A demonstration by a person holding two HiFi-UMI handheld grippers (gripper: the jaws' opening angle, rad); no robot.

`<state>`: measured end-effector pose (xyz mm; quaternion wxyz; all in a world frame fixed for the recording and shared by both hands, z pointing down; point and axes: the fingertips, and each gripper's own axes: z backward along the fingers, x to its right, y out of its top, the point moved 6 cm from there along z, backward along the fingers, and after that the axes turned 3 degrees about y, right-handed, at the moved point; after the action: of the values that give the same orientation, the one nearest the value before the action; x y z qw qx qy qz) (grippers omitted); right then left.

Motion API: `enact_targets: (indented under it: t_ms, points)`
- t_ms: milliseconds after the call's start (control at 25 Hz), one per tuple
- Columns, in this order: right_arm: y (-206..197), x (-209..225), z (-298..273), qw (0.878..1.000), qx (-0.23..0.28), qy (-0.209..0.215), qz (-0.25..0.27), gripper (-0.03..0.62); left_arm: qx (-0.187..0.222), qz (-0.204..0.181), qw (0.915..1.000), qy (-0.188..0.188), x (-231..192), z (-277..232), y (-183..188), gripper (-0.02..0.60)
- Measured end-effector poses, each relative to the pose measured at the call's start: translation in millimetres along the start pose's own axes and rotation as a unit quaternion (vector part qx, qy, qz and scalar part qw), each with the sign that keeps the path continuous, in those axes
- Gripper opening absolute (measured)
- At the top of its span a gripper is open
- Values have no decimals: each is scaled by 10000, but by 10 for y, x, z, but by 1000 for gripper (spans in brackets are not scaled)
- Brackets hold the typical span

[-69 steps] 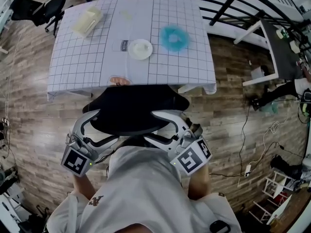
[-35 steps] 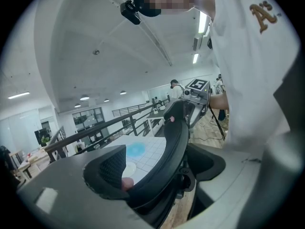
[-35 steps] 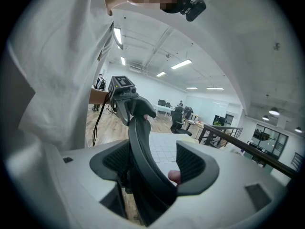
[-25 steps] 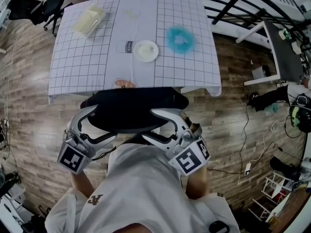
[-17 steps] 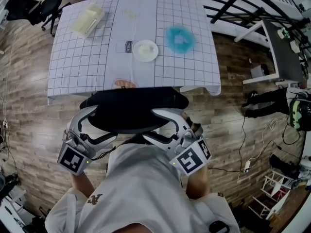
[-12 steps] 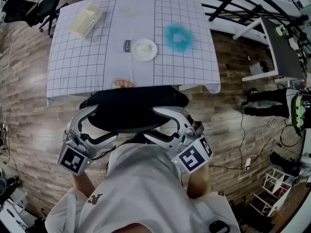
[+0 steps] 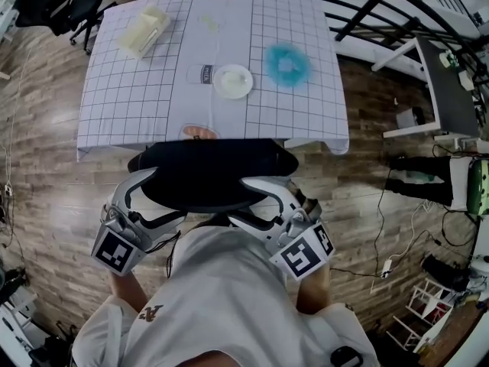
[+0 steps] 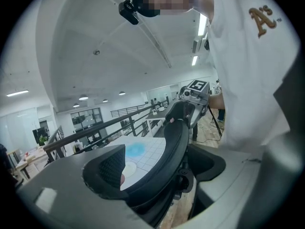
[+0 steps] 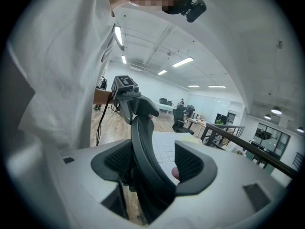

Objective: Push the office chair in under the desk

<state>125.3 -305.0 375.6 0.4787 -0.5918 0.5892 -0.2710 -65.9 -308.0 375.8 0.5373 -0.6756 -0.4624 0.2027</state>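
Head view: I look down on the office chair (image 7: 210, 173). Its black back sits right at the near edge of the desk (image 7: 145, 90), and the desk is at 12 o'clock from it.
Long way of the back: it runs from 9 o'clock to 3 o'clock, in line with the desk edge.
My left gripper (image 7: 150, 201): at the 9 o'clock end. The jaws are wide apart with the back's rim between them, and a gap shows by one pad, so there is no squeeze.
My right gripper (image 7: 263, 203): at the 3 o'clock end. The jaws are wide and have just been closing a little, with the rim between them but not pinched.
Nearer hand: neither. Both are just as close.
Push: I think straight to 12 o'clock, both hands the same, or the chair may turn.
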Motion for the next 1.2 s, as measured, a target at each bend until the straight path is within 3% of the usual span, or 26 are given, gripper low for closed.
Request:
enact_targets:
  t_ms: [160,320,440,720,840,1200]
  points:
    - [47,-13,68,9998,104,171,27,282,-46,181,9998,101,49,31,30,403]
    - [161,14,209,9984,528,212,5,280,589,655,9950,464,49,139,191,339]
    - [259,101,336,9951,991,27,-34,207,991,548,9913,665,19,163,353,265]
    - [300,312,367,9864,1498,-636,-239,26,1229,200,9859,1120,-15,25,526,80]
    - [290,342,327,9854,1521,-697,-330,21,1257,219,9835,1279,-35,-17,557,22]
    - [227,409,229,9804,1617,-885,-688,3,1172,496,9807,1487,-65,-123,520,2]
